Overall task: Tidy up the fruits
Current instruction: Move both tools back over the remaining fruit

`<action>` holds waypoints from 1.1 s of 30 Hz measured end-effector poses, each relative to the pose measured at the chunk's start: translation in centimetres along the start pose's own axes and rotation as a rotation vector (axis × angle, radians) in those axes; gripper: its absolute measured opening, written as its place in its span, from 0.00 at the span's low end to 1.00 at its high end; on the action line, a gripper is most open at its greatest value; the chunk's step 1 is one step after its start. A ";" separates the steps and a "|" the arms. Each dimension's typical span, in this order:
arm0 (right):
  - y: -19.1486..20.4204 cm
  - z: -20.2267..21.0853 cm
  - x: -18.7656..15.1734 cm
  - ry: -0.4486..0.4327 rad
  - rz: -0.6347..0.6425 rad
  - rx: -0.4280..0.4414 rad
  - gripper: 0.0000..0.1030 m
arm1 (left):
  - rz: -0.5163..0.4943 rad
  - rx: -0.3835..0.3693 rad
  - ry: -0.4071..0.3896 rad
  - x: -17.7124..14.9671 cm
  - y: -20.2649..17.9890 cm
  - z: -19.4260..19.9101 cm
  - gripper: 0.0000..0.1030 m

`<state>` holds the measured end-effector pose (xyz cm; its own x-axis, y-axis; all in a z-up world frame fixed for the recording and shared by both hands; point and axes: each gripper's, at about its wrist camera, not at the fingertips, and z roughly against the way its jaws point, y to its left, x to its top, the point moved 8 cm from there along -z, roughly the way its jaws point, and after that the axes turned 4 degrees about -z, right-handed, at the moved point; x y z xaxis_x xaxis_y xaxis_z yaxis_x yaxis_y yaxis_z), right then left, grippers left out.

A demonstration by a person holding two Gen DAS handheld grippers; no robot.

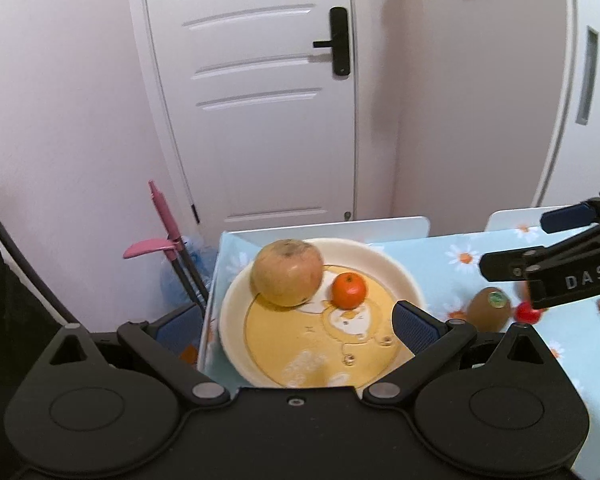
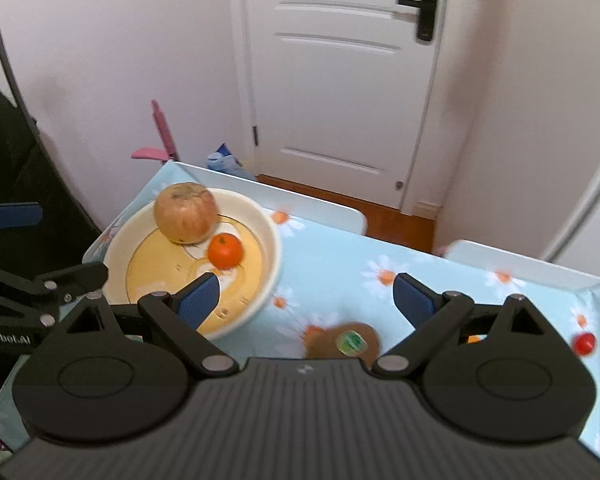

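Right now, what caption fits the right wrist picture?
Open right gripper above a kiwi; apple and tangerine in the bowl.

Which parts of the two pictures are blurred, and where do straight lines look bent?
Left wrist view: the door frame bows outward from fisheye distortion; the kiwi and small red fruit are smeared. Right wrist view: the kiwi is softly blurred, while the apple in the bowl stays fairly sharp.

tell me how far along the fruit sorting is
Done: the apple and tangerine sit in the plate. In hand: nothing; the left gripper and right gripper are both open and empty. Left: the kiwi and a small red fruit on the tablecloth.
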<state>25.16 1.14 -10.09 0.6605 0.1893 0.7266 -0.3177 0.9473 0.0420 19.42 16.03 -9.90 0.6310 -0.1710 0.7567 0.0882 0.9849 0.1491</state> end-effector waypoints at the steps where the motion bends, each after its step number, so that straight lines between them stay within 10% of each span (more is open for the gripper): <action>1: -0.6 0.7 -0.2 -0.005 -0.008 -0.008 1.00 | 0.000 -0.003 -0.001 0.1 -0.4 0.3 1.00; 19: -15.3 11.9 -6.6 -0.057 0.002 -0.058 1.00 | -0.023 -0.068 -0.041 1.2 -14.5 5.8 1.00; 33: -25.3 10.4 -12.2 -0.026 0.097 0.004 1.00 | -0.036 -0.202 0.012 -2.5 -29.3 4.0 0.98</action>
<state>18.07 -27.84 -12.93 0.6089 0.2732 0.7447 -0.3820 0.9238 -0.0266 12.16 -12.49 -13.61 0.6335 -0.2067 0.7457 0.2624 0.9639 0.0443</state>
